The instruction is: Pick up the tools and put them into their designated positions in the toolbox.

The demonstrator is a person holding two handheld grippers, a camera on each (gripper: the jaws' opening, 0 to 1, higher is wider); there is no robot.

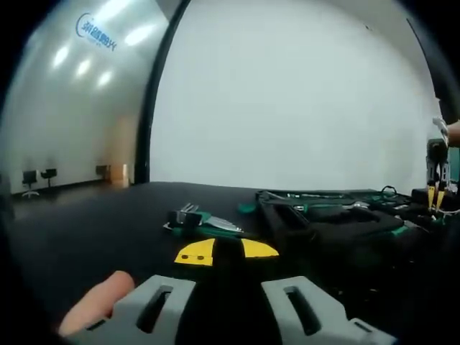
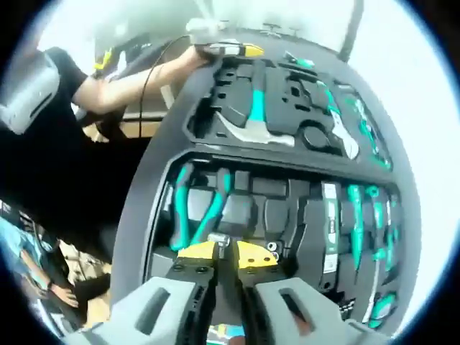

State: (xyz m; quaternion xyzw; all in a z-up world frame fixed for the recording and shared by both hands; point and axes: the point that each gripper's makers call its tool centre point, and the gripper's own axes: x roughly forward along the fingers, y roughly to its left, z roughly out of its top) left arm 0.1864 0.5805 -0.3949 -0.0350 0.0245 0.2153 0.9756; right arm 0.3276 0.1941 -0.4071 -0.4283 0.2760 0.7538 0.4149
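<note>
- In the left gripper view, your left gripper (image 1: pixel 226 253) hangs low over the black worktop (image 1: pixel 86 215); its yellow-tipped jaws stand close together with nothing between them, clenched on air. A fingertip (image 1: pixel 97 305) shows beside the grey jaw mount.
- Just beyond those jaws a green-handled tool with bare metal parts (image 1: pixel 201 219) lies flat on the worktop, outside the case.
- Further right sits the open black foam-lined toolbox (image 1: pixel 338 215), with green tools lying in it.
- At the far right edge, the other gripper (image 1: pixel 435 192) hangs over the toolbox.
- In the right gripper view, your right gripper (image 2: pixel 224 253) points down into the toolbox's foam tray (image 2: pixel 287 208), jaws nearly together around a small metal piece; whether it grips it, you cannot tell.
- Just past the tips, green-handled pliers (image 2: pixel 198 212) rest in their cut-out; green-handled screwdrivers (image 2: pixel 370 223) line the right side.
- Beyond, a hammer with a green grip (image 2: pixel 256 118) lies in the upper tray.
- Farthest, a person's arm (image 2: pixel 136 83) reaches to the toolbox's far corner.
</note>
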